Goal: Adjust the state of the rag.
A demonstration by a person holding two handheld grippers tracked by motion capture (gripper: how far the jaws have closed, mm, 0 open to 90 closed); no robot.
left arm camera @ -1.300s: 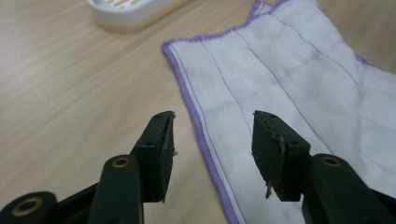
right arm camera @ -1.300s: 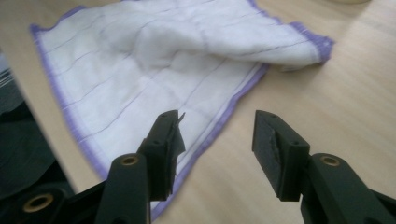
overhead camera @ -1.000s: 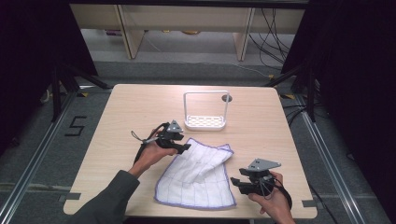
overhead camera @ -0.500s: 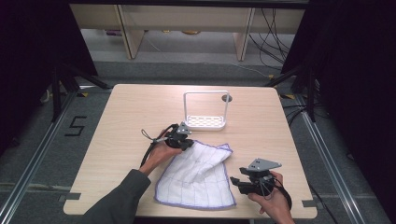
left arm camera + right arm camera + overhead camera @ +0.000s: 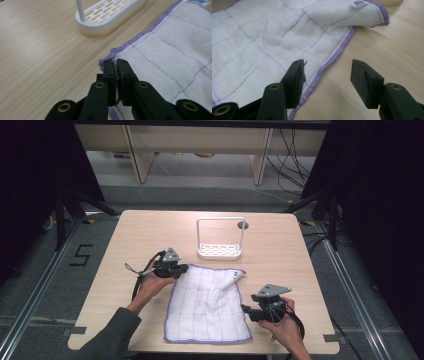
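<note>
While the left gripper [image 5: 116,65] pinches the cloth's [image 5: 207,302] far corner to lift it, the right gripper [image 5: 327,72] gapes astride its near edge, ready to bite.

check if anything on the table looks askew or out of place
One thing: the white quilted cloth with purple edging lies flat except its far right corner, which is folded back over itself with the label showing. It also sits slightly skewed to the table edge. The white rack with the slotted base stands upright, nothing spilled.

Even overhead light on table [image 5: 150,235], dark surround; soft shadows; gripper views sharp nearby, blurred at far edge.
</note>
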